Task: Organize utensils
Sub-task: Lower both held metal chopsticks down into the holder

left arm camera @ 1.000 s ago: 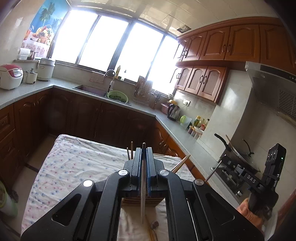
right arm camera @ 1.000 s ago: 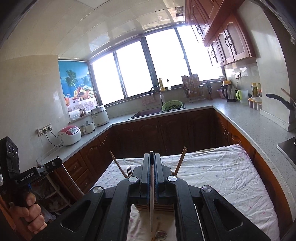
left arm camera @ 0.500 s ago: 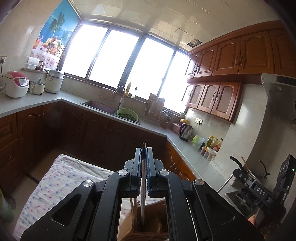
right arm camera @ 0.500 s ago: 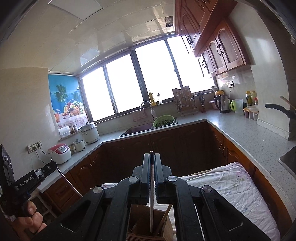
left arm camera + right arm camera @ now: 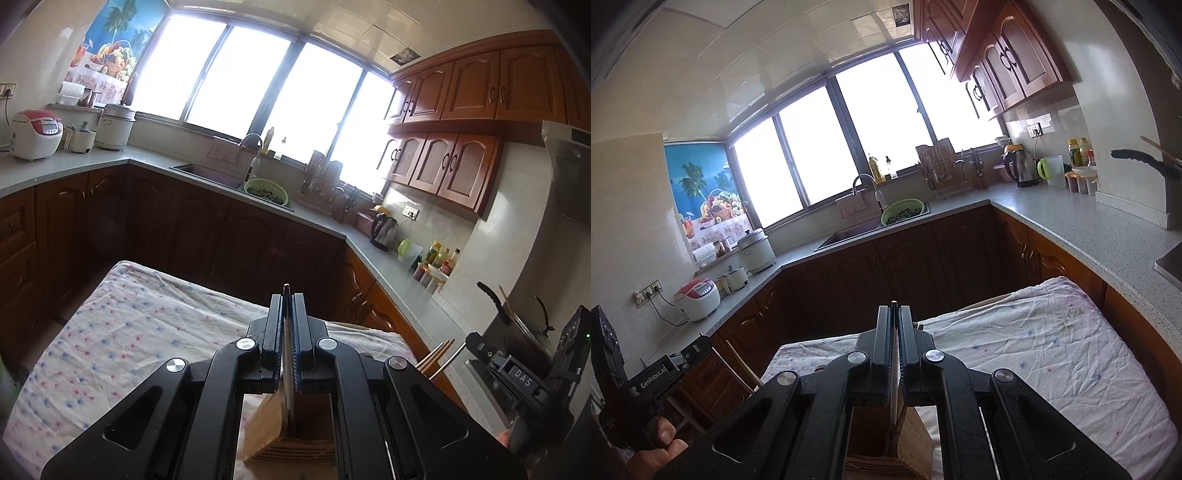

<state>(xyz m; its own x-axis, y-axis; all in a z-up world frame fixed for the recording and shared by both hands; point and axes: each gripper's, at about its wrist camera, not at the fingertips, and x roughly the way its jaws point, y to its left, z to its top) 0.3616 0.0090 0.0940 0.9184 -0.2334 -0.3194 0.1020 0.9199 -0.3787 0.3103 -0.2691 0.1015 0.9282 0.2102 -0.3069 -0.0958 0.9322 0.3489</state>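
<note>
Chopsticks here, one per claw. The left gripper (image 5: 287, 325) is clenched on a thin chopstick (image 5: 286, 384) that runs straight down between its pads, its lower end reaching into the wooden utensil holder (image 5: 291, 432) right below and near the camera. Same deal on the other side: the right gripper (image 5: 894, 339) is clamped on its own chopstick (image 5: 894, 391), which also hangs straight down with its tip inside the wooden utensil holder (image 5: 886, 443).

Both sticks look pale and slim, more or less upright. The holder is a light bamboo box with an open top, sitting on a table covered by a white cloth (image 5: 122, 332) with little red and blue dots. From the left wrist view, a few more stick ends (image 5: 436, 352) poke up to the right of the claw, by the right-hand device.
</note>
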